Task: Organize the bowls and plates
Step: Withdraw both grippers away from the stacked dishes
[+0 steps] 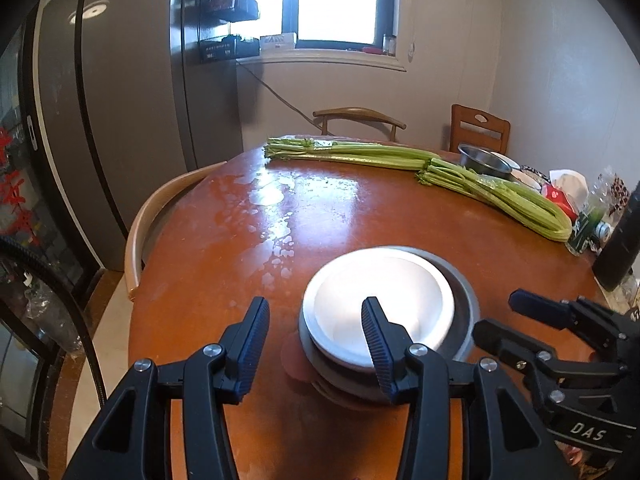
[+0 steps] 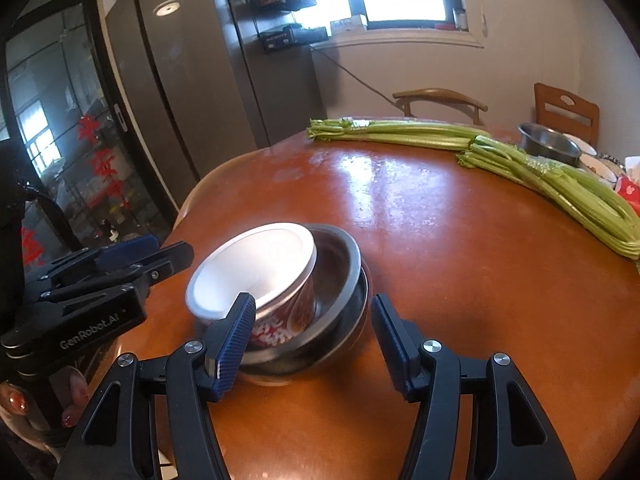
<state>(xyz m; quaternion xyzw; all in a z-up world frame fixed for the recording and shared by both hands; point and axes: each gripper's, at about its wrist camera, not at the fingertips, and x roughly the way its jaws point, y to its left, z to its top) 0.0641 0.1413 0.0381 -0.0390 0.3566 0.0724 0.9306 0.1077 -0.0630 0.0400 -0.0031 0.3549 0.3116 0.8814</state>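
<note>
White-lined paper bowl [image 2: 256,276] tilts inside nested steel bowls [image 2: 344,280]; red-patterned outside.

This is a home kitchen with a dining corner. A tall grey refrigerator [image 1: 120,112] fills the left of the frame, and celery bunches [image 1: 400,160] lie across a round wooden table [image 1: 320,216] (wooden chairs [image 1: 360,118] behind) below a bright window [image 1: 338,0].

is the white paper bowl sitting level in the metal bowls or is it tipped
Tipped. In the right wrist view the white paper bowl leans inside the stacked metal bowls, its mouth angled toward the left, printed side showing below.
</note>
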